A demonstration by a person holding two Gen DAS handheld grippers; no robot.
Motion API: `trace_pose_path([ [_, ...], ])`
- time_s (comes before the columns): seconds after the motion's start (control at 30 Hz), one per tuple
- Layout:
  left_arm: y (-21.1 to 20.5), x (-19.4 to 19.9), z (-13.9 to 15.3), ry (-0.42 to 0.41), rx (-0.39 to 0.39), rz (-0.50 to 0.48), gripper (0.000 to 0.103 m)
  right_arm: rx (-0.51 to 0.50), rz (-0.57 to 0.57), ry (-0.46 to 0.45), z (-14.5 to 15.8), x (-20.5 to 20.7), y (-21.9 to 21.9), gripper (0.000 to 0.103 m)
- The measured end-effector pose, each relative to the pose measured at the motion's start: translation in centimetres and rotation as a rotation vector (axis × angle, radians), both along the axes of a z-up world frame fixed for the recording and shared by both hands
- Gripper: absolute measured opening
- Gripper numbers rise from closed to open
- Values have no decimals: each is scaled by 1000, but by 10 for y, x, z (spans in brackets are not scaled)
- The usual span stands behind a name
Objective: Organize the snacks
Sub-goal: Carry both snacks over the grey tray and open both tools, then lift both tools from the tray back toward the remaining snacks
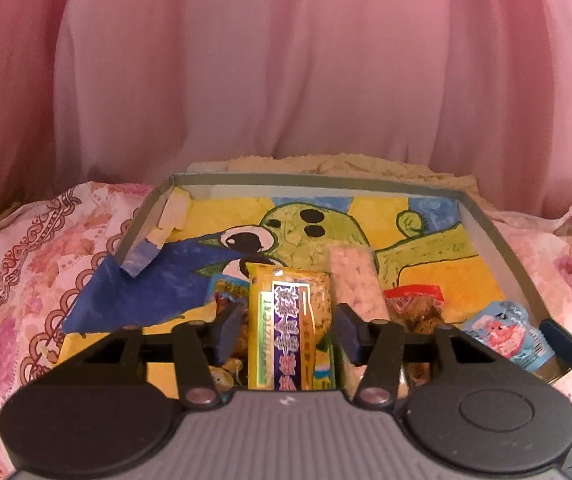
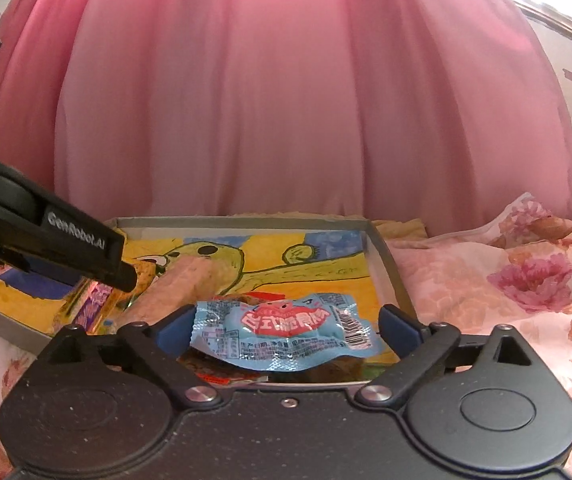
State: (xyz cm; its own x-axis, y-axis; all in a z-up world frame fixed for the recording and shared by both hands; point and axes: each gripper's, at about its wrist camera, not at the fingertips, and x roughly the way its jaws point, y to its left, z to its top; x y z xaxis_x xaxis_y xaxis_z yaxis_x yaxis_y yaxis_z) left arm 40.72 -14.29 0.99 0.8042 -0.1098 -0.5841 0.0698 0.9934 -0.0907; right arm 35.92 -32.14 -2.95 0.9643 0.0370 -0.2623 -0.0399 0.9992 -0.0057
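Both grippers hang spread and empty over the tray (image 1: 519, 264): left gripper (image 1: 286, 330) straddles the yellow-purple packet (image 1: 286, 328), right gripper (image 2: 287, 326) the blue pouch (image 2: 286, 330). Better to pinch each squarely at 12 o'clock, away from neighbours.

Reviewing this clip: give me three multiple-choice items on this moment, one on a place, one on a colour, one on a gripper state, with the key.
1. Where does the light-blue packet lie?
A. on the curtain
B. in the tray, near its right wall
C. on the floral cloth

2. What colour is the long packet between the left gripper fingers?
A. yellow with a purple band
B. green
C. white

3. How do the right gripper jaws stand?
A. shut on a packet
B. open, either side of the light-blue packet
C. out of view

B, it lies inside the tray's wall; A, the wrapper shows it; B, gaps show beside both fingers.
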Motion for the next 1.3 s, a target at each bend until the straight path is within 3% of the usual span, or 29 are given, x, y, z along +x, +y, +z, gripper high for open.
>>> trace_pose_path([
  [0.3,16,-27,21,-101,-48,37,99,28,-23,-51,17,-27,2,102],
  [0.4,23,-42,29,-135,-75,39,102,26,-37,-77,28,-45,3,102],
  [0.77,56,-120,57,-249,-116,11,102,22,-75,-133,71,-122,10,102],
  [0.9,67,-148,67,-297,-97,7,102,39,-80,-161,83,-151,14,102],
  [1.1,77,-186,70,-336,-73,15,103,42,-83,-177,87,-190,17,102],
  [1.3,86,-222,54,-340,-69,9,103,47,-89,-173,79,-228,21,102],
])
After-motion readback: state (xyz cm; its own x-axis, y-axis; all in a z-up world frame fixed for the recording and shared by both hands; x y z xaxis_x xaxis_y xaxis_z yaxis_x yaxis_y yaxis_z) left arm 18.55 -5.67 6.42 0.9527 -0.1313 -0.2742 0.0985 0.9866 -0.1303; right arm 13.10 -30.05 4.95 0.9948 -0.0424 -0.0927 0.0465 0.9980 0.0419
